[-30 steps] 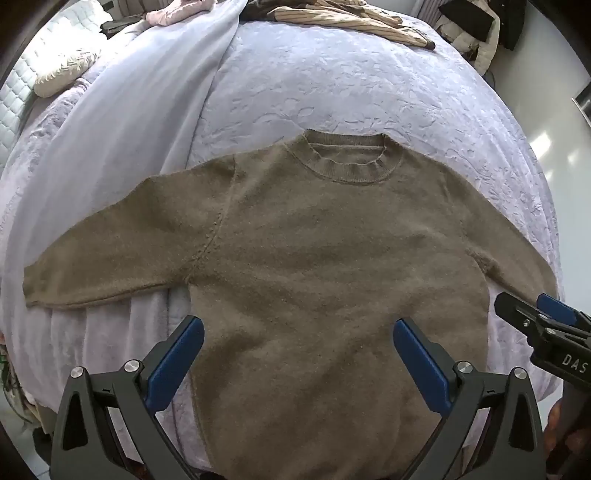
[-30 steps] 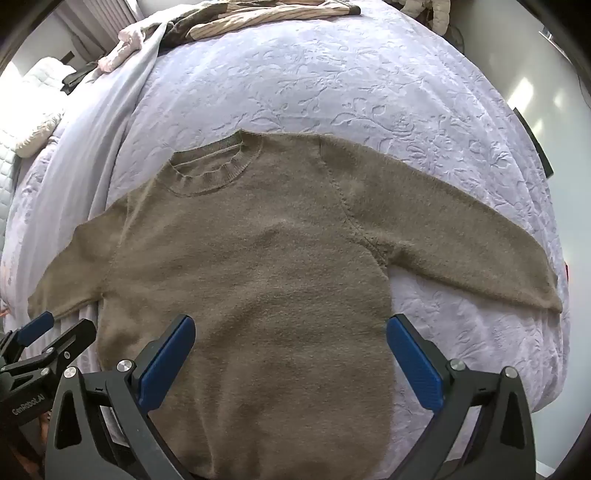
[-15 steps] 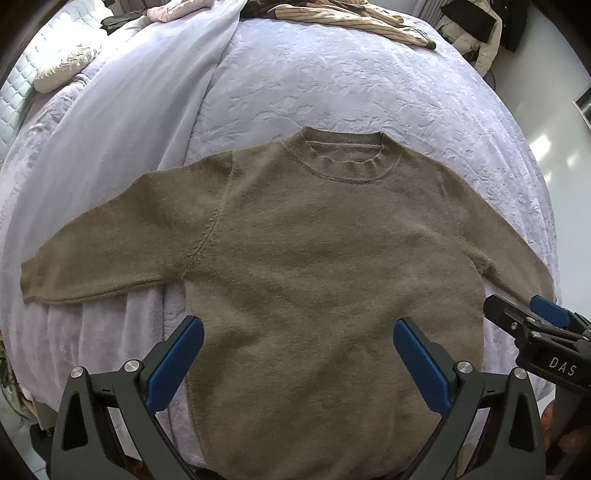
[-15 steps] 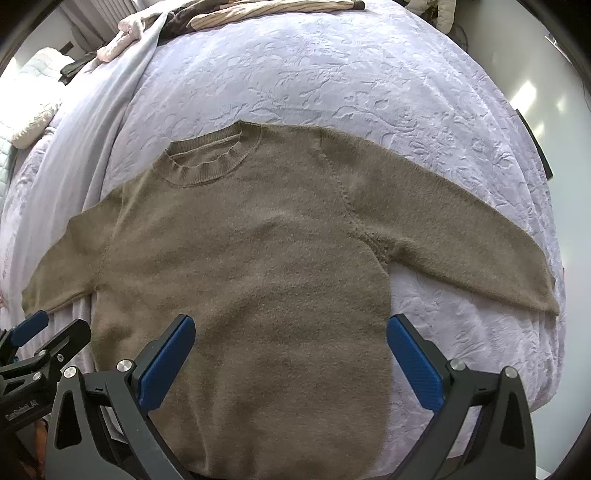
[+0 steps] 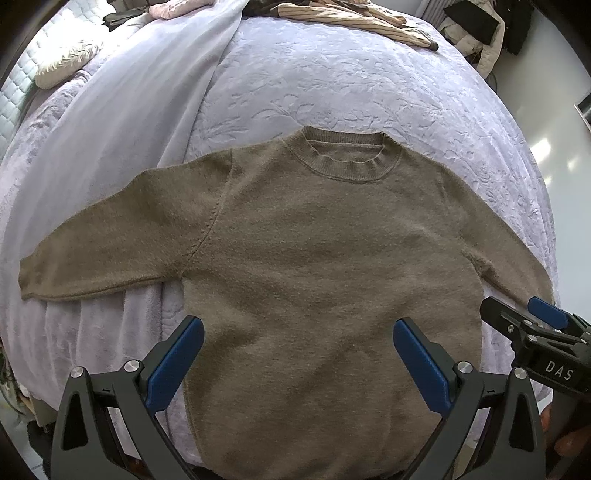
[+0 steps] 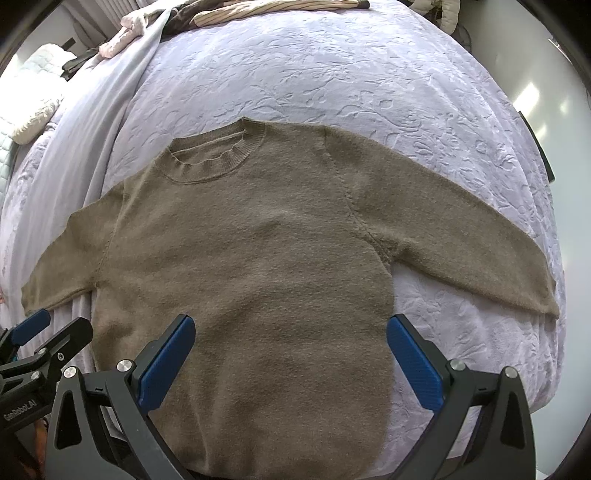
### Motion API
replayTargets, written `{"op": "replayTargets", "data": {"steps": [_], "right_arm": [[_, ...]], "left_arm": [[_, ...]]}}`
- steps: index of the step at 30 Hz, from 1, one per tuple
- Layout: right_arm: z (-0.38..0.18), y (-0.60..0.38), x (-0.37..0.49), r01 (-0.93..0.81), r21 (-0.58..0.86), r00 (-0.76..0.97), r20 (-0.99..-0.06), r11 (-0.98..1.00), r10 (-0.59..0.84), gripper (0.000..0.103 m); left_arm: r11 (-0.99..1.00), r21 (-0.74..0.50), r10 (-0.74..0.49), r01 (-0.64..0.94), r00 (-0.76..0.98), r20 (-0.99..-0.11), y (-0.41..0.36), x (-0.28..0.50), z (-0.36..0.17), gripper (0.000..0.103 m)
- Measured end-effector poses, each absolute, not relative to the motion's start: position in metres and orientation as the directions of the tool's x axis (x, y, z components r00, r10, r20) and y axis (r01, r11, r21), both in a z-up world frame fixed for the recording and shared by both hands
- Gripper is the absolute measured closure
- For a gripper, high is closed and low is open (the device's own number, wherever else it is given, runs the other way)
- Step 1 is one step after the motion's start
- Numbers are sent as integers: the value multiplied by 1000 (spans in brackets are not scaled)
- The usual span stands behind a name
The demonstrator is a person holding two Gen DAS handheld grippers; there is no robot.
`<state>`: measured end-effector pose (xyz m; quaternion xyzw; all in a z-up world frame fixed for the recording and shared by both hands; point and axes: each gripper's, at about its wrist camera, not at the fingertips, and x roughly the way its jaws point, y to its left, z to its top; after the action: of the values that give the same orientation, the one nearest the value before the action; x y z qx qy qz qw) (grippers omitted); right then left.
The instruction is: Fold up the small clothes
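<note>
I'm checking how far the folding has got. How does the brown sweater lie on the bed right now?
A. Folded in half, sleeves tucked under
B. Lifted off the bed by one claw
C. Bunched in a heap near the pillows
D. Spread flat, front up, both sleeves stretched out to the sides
D: the brown sweater lies flat on the bed, collar away from the cameras, a sleeve out to each side, with both claws open and holding nothing.

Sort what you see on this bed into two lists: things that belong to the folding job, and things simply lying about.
Part of the job:
brown sweater, spread flat
left gripper, open
right gripper, open

Lying about:
striped garment at the far edge
pink garment
white pillow
lavender sheet
</note>
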<state>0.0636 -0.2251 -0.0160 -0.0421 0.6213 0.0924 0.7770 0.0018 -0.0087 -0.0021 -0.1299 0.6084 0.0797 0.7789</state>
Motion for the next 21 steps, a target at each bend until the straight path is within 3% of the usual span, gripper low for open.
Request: {"op": "replayTargets", "data": {"steps": [21], "right_arm": [[-17, -226, 62, -198, 47, 205, -975, 979, 88, 0]], "left_arm": [[959, -81, -13, -273, 243, -970, -11, 0, -3, 0]]}}
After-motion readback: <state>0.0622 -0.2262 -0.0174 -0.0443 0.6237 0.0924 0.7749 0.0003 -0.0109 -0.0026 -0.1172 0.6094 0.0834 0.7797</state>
